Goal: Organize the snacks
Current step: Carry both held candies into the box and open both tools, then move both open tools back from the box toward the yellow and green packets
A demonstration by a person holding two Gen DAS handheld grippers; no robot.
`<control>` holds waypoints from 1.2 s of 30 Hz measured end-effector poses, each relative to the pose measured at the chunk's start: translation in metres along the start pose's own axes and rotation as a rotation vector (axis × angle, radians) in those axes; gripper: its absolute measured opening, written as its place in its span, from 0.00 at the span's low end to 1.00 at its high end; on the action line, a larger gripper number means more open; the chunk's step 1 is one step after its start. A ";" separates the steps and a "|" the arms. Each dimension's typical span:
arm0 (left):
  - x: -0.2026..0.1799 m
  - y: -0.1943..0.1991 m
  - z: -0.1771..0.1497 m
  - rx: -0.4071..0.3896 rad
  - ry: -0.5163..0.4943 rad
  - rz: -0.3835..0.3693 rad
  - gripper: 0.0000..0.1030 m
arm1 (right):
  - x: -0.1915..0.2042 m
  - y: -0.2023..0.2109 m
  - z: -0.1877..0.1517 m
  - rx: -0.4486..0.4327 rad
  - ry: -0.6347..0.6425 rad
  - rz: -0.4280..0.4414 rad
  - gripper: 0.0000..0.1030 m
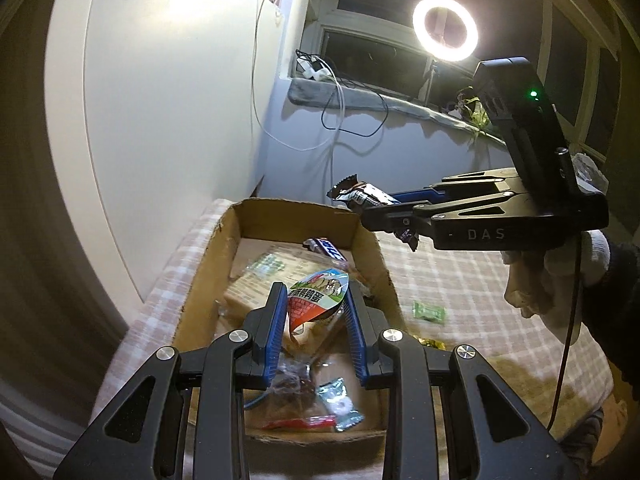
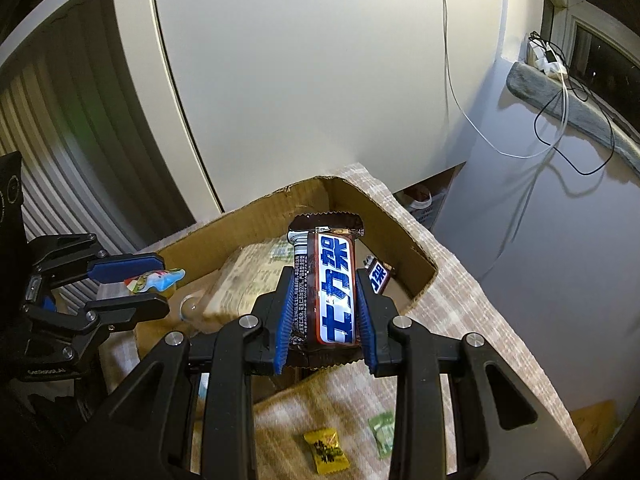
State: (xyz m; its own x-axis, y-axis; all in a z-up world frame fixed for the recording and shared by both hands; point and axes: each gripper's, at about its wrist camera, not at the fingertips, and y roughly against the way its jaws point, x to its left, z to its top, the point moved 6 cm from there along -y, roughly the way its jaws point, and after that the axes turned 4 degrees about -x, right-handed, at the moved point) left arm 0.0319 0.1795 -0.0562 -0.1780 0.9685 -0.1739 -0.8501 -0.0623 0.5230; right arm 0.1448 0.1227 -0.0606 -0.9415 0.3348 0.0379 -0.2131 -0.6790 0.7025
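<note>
Over the cardboard box (image 1: 224,264) on the checked tabletop (image 1: 460,276), both tongs carry snacks: left tongs (image 1: 316,300) clamped on an egg snack pouch (image 1: 316,292), right tongs (image 2: 324,296) closed tight on a chocolate bar (image 2: 334,292), neither dropped yet. Box already holds another chocolate bar (image 1: 326,249) at the far end and a few small packets (image 1: 340,408) near. Left out on the tabletop to the right: green candy (image 1: 430,313), yellow candy (image 2: 326,450); roughly halfway by my guess
</note>
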 end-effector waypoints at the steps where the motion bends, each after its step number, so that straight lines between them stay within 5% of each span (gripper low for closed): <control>1: 0.001 0.000 0.000 0.000 0.001 0.000 0.26 | 0.000 -0.002 0.001 0.003 0.002 0.000 0.29; 22: 0.008 -0.006 0.006 -0.007 -0.001 0.011 0.27 | 0.000 -0.007 0.009 -0.002 0.012 0.008 0.30; 23: 0.007 -0.006 0.006 -0.008 -0.003 0.012 0.27 | 0.000 -0.007 0.010 -0.004 0.011 0.006 0.33; 25: 0.007 -0.006 0.007 -0.009 -0.004 0.014 0.34 | -0.002 -0.004 0.013 -0.019 0.017 -0.010 0.55; 27: 0.007 -0.006 0.007 -0.012 -0.004 0.015 0.38 | -0.002 -0.001 0.015 -0.032 0.020 -0.015 0.63; 31: 0.008 -0.006 0.009 -0.016 -0.006 0.022 0.51 | -0.003 0.003 0.018 -0.049 0.007 -0.010 0.75; 36: 0.007 -0.004 0.010 -0.020 -0.007 0.024 0.51 | -0.001 0.003 0.016 -0.045 0.020 -0.022 0.79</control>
State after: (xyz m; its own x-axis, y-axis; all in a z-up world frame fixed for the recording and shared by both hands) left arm 0.0388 0.1891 -0.0515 -0.1948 0.9684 -0.1555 -0.8556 -0.0902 0.5097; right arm 0.1493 0.1307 -0.0465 -0.9413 0.3375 0.0085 -0.2451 -0.7005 0.6703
